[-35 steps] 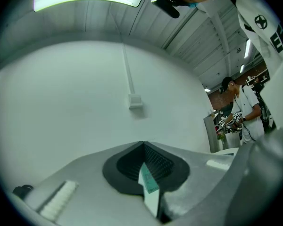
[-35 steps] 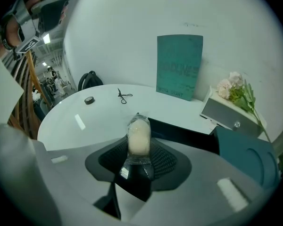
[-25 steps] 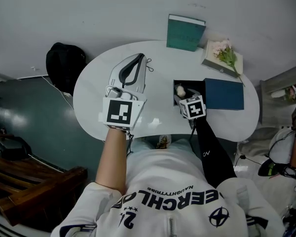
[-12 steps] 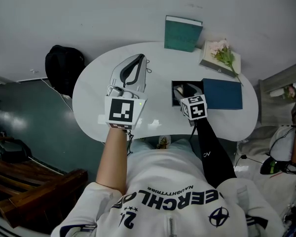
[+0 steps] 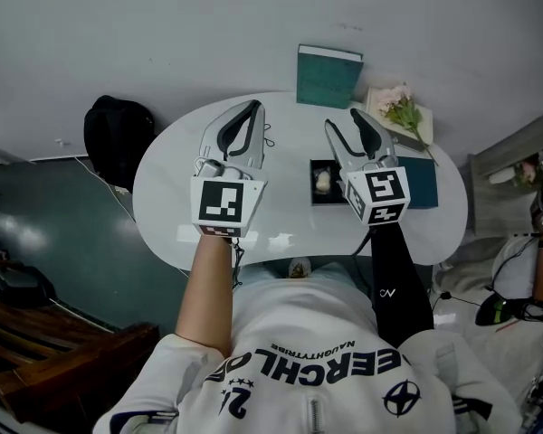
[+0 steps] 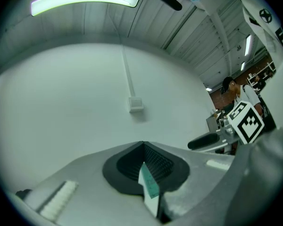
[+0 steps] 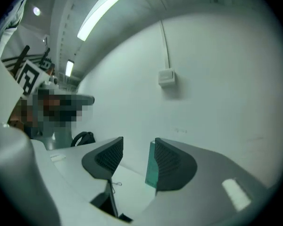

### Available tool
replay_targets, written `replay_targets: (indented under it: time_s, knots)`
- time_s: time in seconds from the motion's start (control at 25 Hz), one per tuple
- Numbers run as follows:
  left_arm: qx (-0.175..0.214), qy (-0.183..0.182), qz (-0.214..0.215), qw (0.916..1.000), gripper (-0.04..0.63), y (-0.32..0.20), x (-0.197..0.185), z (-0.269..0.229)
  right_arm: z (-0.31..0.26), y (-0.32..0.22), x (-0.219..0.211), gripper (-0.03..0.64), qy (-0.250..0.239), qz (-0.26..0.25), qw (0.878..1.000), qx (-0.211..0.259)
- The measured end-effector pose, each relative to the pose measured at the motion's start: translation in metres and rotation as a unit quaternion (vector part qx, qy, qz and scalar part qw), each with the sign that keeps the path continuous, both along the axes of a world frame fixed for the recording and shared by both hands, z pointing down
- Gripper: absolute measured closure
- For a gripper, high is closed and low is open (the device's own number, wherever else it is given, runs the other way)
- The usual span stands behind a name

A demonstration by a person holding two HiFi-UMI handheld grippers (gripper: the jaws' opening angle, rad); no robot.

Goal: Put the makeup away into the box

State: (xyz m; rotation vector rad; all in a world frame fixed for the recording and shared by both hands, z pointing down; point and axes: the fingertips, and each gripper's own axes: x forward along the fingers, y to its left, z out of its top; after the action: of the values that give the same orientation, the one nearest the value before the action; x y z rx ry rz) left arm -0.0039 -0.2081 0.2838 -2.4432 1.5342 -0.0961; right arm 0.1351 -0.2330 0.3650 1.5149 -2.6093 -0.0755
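Near the middle of the white surface (image 5: 167,188), a little toward its right edge, sits one open black box (image 5: 313,195) with a single pale makeup item (image 5: 322,181) inside. Only the head view shows this. That view also shows one teal book (image 5: 328,77) upright at the far edge. One flower picture (image 5: 396,108) lies toward the far right edge, and one dark blue flat piece (image 5: 425,181), book or lid we cannot tell, lies just right of the box. A black backpack (image 5: 118,134) rests on the floor past the left edge.

Our gripper views miss the box and look level at the wall instead. Each shows one small wall socket (image 6: 136,104) on a cable strip, and each catches the other gripper's marker cube (image 6: 247,121). The left gripper view also takes in a person (image 6: 232,86) standing far off.

We hold two grippers above the surface. The left gripper (image 5: 252,107) has its jaws closed tip to tip, gripping nothing. A sliver of the teal book shows through the loop behind the tips. The right gripper (image 5: 344,120) hangs over the box. Its jaws stand moderately apart and have just been closing a little, with only air between them. The teal book shows behind its right pad.
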Motion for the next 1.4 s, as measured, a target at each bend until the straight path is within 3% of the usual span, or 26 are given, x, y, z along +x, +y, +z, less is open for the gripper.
replay_targets:
  time_s: [0.24,0.88,1.4]
  knots:
    - [0.013,0.007,0.002,0.9999,0.588,-0.005,0.001,-0.008,-0.071,0.006,0.006,0.38,-0.029,0.002,0.996,0.088]
    - [0.018,0.008,-0.016,0.9997,0.588,-0.009,-0.019,-0.007,-0.054,-0.007,-0.028,0.385,-0.024,-0.04,0.996,0.069]
    - [0.016,0.001,-0.104,0.9944,0.588,0.011,-0.131,-0.009,-0.046,-0.01,-0.156,0.383,-0.045,-0.147,0.987,0.049]
